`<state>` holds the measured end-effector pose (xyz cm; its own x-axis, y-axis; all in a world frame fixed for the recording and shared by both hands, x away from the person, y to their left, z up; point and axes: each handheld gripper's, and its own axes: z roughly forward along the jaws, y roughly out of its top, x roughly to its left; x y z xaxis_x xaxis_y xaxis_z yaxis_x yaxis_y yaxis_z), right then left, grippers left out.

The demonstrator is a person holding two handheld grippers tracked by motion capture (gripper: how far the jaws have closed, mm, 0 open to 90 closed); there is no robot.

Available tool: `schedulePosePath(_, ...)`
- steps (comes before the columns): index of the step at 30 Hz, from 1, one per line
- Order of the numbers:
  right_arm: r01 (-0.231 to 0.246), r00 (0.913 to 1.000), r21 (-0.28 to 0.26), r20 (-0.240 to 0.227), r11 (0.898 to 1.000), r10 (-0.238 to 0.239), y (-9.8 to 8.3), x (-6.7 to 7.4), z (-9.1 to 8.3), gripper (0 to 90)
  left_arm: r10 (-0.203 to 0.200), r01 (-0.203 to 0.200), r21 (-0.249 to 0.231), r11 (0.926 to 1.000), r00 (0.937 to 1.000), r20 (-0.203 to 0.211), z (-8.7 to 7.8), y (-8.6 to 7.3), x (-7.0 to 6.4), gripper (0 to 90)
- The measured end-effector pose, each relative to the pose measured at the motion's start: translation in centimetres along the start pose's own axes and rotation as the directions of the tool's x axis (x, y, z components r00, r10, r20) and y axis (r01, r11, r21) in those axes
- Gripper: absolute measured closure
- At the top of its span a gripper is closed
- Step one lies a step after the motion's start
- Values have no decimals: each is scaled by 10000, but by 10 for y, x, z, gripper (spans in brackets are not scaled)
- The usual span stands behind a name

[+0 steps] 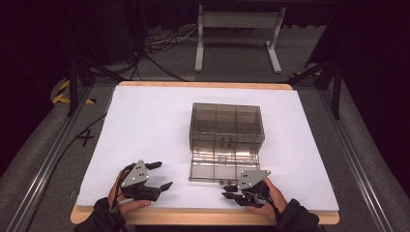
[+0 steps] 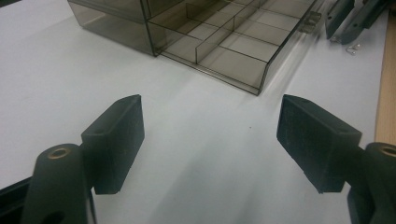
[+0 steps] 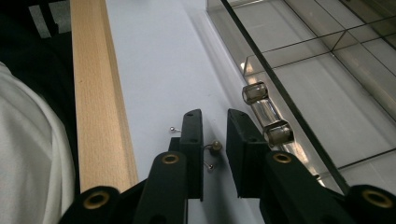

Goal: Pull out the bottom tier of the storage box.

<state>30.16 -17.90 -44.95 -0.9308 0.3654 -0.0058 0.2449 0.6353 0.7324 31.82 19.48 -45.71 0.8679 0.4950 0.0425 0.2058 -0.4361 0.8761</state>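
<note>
Two hand-held grippers at the near edge, small earrings by the drawer

Two grippers sit low at the near side of the worktop [image 1: 145, 121]. Right hand-held gripper [image 3: 215, 135]: jaws nearly together with a narrow gap between them. A small earring [image 3: 214, 147] with a round bead on a wire hook lies in that gap; whether the pads actually press on it I cannot tell. Two more tiny studs lie on the white sheet just beside the jaws, one to the left [image 3: 172, 129], one nearer [image 3: 210, 166]. Judged: the narrow jaw setting suits something this small, and the gripper points down at the sheet to pick it off the surface.

Left hand-held gripper [image 1: 157, 175]: jaws wide apart, nothing between them, bare white sheet beneath. No earlier frame to compare. It hangs well left of the drawer, likely kept free and out of the way.

Outward: a smoky clear organiser box [image 1: 227, 128] stands mid-worktop. Its drawer [image 1: 222, 164] is pulled out toward the near edge, dividers showing, compartments looking empty. The drawer's clear handle [image 3: 266, 112] sits just right of the right gripper's jaws. Judged: drawer left open so the earrings can go into a compartment; they lie close by its front.

Wooden worktop edge [image 3: 95, 98] runs along the near side.
</note>
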Motion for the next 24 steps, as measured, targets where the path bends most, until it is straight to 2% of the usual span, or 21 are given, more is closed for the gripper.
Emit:
schedulePosePath(4, 106, 9999, 17, -92, 9999, -106, 0, 1, 0, 890, 46, -46, 34, 10000, 10000, 21, 0, 0, 0, 234)
schedulePosePath(7, 182, 9998, -2, -72, 9998, -182, 0, 1, 0, 892, -21, 21, 24, 10000, 10000, 9, 1, 0, 0, 234)
schedulePosePath(14, 198, 9998, -11, -86, 9998, -198, -1, 2, -1, 894, 123, -125, 168, 9998, 9999, 72, 1, 1, -1, 234)
schedulePosePath(24, 247, 9996, -257, -89, 9994, -249, 0, 3, -6, 895, 91, -91, 61, 9999, 9999, 129, 1, 0, 0, 232)
